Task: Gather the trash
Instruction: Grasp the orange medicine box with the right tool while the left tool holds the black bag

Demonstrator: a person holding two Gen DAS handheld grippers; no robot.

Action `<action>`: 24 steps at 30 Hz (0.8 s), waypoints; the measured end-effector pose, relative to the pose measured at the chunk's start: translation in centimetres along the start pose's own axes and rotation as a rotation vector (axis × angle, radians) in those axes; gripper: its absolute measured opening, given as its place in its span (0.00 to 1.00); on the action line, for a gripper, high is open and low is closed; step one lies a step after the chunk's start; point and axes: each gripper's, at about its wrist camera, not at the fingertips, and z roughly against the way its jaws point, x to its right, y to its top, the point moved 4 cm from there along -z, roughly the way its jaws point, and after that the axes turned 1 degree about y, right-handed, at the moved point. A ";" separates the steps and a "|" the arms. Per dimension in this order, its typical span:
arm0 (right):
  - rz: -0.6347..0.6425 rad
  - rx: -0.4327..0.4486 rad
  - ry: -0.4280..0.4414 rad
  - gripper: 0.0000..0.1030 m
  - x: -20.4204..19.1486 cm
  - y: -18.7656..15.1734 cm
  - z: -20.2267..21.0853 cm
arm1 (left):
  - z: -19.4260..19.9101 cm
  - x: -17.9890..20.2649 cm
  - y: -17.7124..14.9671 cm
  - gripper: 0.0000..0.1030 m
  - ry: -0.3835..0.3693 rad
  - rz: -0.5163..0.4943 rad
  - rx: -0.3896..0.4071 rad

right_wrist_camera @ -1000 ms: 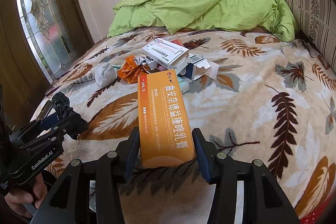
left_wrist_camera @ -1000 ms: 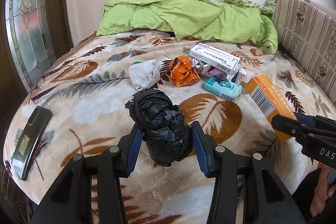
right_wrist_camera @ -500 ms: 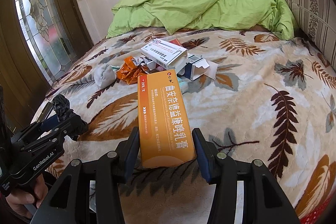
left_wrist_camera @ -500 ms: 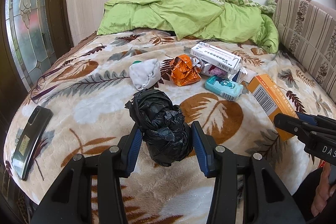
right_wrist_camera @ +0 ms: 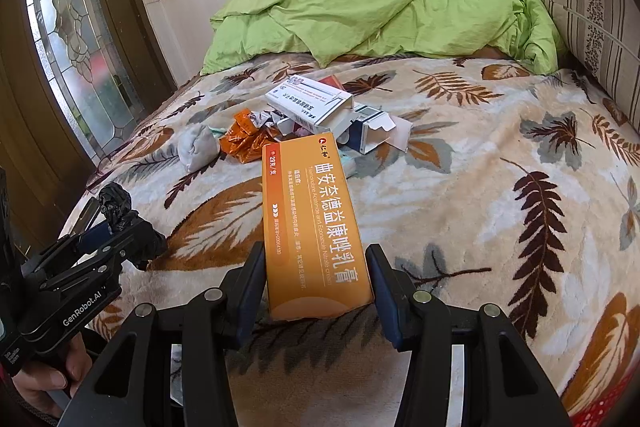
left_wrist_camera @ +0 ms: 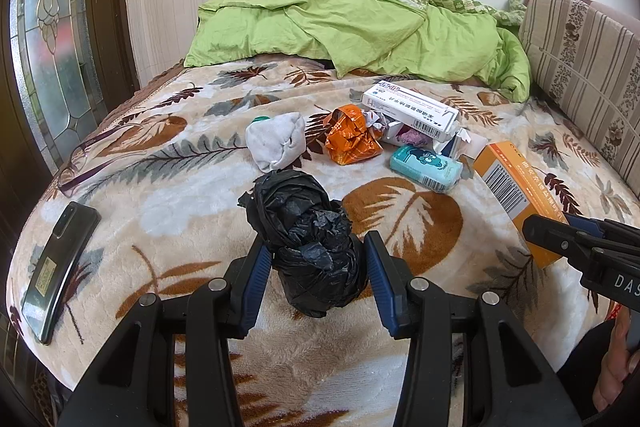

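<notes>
My left gripper (left_wrist_camera: 316, 267) is shut on a crumpled black plastic bag (left_wrist_camera: 306, 239) and holds it just above the leaf-patterned blanket (left_wrist_camera: 168, 195). My right gripper (right_wrist_camera: 316, 275) is shut on a long orange medicine box (right_wrist_camera: 310, 223), which also shows in the left wrist view (left_wrist_camera: 516, 195). Beyond lies a litter pile: a white box (left_wrist_camera: 412, 107), a crumpled orange wrapper (left_wrist_camera: 350, 141), a teal pack (left_wrist_camera: 426, 169), a white cloth wad (left_wrist_camera: 276, 141) and an opened white carton (right_wrist_camera: 368, 133).
A black phone (left_wrist_camera: 58, 261) lies at the blanket's left edge, with glasses (left_wrist_camera: 86, 163) beyond it. A green duvet (left_wrist_camera: 352, 27) is heaped at the far end. A striped cushion (left_wrist_camera: 588, 67) lines the right side. A glass door (right_wrist_camera: 76, 39) stands at left.
Both grippers keep their hold. The views have shifted only slightly; nothing on the bed has moved.
</notes>
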 end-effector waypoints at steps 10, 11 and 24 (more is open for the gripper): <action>0.001 0.000 0.000 0.51 0.1 0.0 0.0 | 0.0 -0.1 0.0 0.44 -0.001 0.002 0.000; 0.001 0.000 0.000 0.51 0.1 -0.1 0.0 | 0.0 -0.1 0.0 0.44 0.000 0.002 0.000; 0.000 0.001 0.001 0.51 0.1 -0.1 0.0 | 0.0 -0.5 0.1 0.44 0.007 0.018 0.002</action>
